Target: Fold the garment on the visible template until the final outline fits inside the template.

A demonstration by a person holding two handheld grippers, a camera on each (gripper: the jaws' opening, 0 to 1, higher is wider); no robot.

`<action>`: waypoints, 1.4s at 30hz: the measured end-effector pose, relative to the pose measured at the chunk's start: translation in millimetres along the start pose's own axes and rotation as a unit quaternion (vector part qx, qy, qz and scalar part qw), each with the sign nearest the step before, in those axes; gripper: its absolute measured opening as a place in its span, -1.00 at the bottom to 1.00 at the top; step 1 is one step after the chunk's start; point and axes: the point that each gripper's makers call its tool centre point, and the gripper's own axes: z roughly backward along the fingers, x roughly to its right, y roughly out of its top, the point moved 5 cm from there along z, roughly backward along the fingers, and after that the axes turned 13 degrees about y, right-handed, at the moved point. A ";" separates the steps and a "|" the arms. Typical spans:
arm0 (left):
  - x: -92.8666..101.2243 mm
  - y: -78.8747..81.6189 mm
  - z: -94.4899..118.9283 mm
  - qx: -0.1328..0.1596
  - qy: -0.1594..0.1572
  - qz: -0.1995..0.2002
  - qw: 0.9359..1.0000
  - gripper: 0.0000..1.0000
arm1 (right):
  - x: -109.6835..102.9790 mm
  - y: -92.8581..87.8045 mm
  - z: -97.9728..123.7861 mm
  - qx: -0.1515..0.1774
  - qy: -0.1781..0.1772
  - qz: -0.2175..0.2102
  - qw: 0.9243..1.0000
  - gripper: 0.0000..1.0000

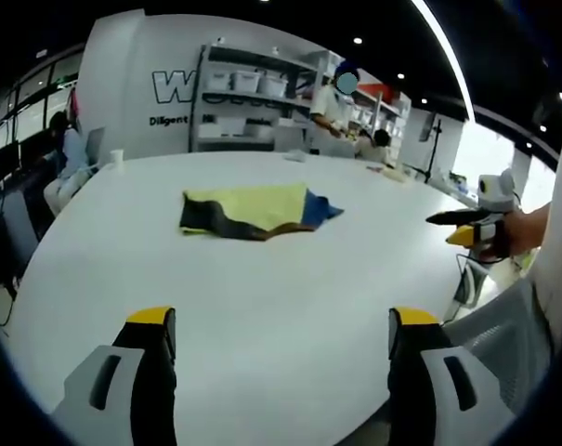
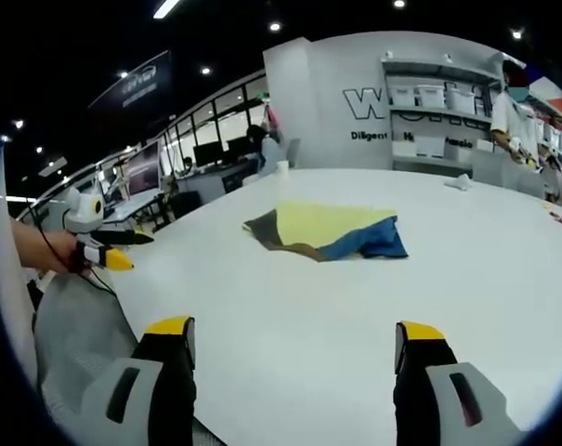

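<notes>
Item: folded garment (image 1: 257, 212), yellow with dark brown and blue panels, lying flat near the middle of the white table (image 1: 262, 316); no template outline can be made out around it.

Left gripper (image 1: 279, 336): jaws wide apart, holding nothing, well short of the cloth.

Right gripper (image 2: 294, 344): likewise spread and empty (it also appears at the table's edge, jaws seemingly closed from that angle).

Step, by my reading: approach, before any grasp. Next move calls for reaching an edge or corner of the cloth.
</notes>
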 end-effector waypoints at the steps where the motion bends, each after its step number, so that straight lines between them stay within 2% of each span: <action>1: -0.1 0.0 -0.2 0.000 0.000 0.000 1.000 0.88 | 0.4 0.0 -0.1 0.000 0.000 0.000 1.000 0.73; 32: 2.2 3.6 -12.3 -0.011 -0.012 -0.008 1.000 0.85 | 10.5 -1.7 -4.4 -0.013 0.007 0.002 1.000 0.59; 42: 3.8 3.8 -18.0 -0.017 -0.016 -0.011 1.000 0.84 | 14.4 -1.6 -9.0 -0.016 0.014 0.003 1.000 0.48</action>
